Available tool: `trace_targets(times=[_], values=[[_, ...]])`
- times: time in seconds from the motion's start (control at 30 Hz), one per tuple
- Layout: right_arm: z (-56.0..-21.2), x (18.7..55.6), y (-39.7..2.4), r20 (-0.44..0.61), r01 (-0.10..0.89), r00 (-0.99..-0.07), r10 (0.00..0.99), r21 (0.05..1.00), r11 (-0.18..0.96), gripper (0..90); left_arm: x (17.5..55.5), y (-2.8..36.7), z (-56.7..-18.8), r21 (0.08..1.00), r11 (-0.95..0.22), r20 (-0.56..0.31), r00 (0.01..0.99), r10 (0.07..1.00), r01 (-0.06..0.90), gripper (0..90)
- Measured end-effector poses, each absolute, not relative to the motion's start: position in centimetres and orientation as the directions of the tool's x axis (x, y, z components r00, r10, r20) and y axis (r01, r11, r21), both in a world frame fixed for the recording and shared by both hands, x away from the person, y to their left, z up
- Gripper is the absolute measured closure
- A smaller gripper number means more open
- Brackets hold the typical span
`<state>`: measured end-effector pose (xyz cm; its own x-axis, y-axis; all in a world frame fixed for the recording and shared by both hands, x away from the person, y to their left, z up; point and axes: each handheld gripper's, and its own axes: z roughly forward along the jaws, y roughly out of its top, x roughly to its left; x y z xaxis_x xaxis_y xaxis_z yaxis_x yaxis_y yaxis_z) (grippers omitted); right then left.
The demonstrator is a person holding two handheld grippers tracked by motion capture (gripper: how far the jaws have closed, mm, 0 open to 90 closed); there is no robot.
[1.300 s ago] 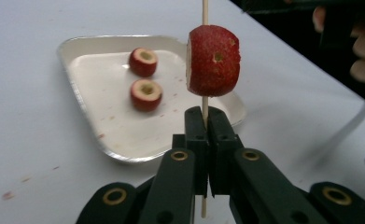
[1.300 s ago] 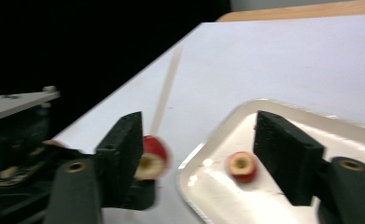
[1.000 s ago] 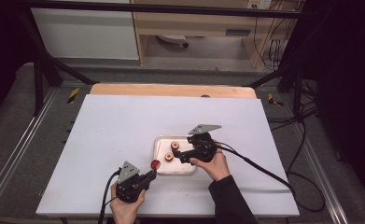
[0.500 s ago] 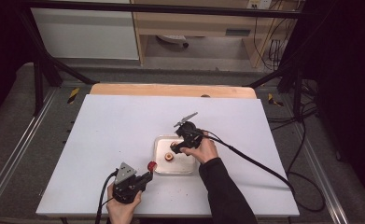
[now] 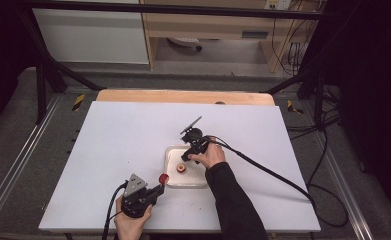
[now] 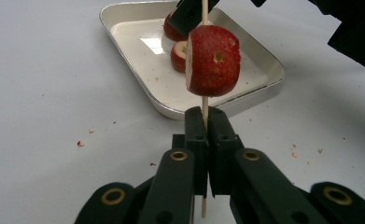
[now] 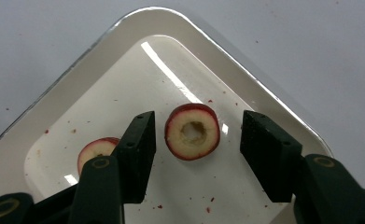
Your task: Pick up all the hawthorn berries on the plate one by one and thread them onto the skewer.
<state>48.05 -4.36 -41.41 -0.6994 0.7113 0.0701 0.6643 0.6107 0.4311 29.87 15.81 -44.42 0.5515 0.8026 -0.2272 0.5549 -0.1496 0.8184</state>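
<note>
surface: white table (image 5: 113, 150) | on it: white tray (image 5: 193, 181), red crumbs (image 6: 80, 143)

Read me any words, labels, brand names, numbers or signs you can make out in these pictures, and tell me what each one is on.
No text can be read anywhere.
White rectangular tray: no print or mark.
Red fruit slice on the thin wooden skewer: no writing.
Black jaws of the left tool and right tool: no brand or number visible.
Small plate on the wooden shelf behind the table: too small and blurred to tell whether it bears writing.
</note>
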Motion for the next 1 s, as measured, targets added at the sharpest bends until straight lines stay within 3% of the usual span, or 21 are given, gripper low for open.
trace_targets(times=[0.47, 0.67, 1.0], values=[[-42.0, 48.6, -4.2, 0.166, 0.759, -0.603, 0.78, 0.419, 0.498, 60.0, 29.9, 15.9, -44.5, 0.816, -0.149, -0.232, 0.552, 0.801, 0.558, 88.1], [-42.0, 48.6, -4.2, 0.183, 0.781, -0.577, 0.796, 0.41, 0.472, 60.9, 29.9, 15.8, -44.6, 0.816, -0.149, -0.232, 0.552, 0.801, 0.559, 88.1], [-38.9, 46.8, -5.3, 0.245, 0.749, -0.589, 0.77, 0.525, 0.406, 61.1, 29.7, 15.4, -44.5, 0.825, -0.131, -0.243, 0.554, 0.796, 0.549, 88.1]])
